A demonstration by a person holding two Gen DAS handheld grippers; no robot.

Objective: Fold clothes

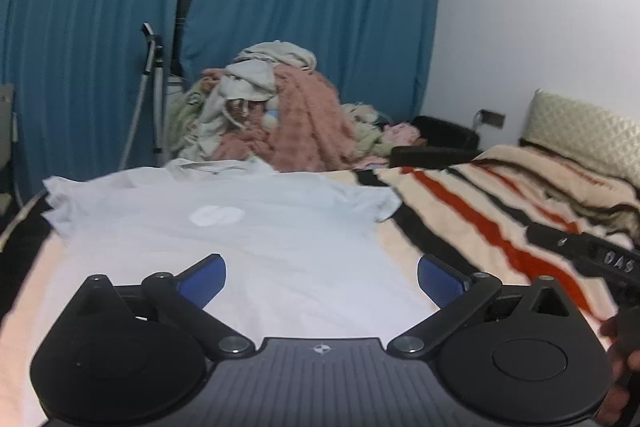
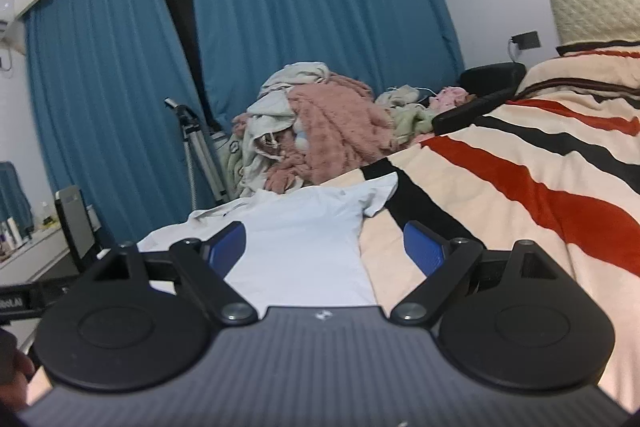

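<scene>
Left gripper hovers above the white T-shirt, aimed slightly downward along the bed; its blue ribbed pads stand wide apart with nothing between them, clear of the cloth. Right gripper sits nearly level over the shirt's lower hem area, jaws likewise spread wide and empty, one pad over the shirt, the other over the blanket.

White T-shirt lies flat and spread on the bed, front down or plain side up cannot be told; a pale oval patch shows near the chest. Short sleeves stick out to either side, collar end toward the far edge. Fabric thin, smooth, few wrinkles.

Under it, a fleecy cream blanket with broad red and black stripes. Beyond the bed edge, a heaped pile of clothes: fuzzy pink, off-white, pale green. Teal curtains hang in soft vertical folds behind. A metal tripod stands left of the pile. Quilted beige headboard at right.
</scene>
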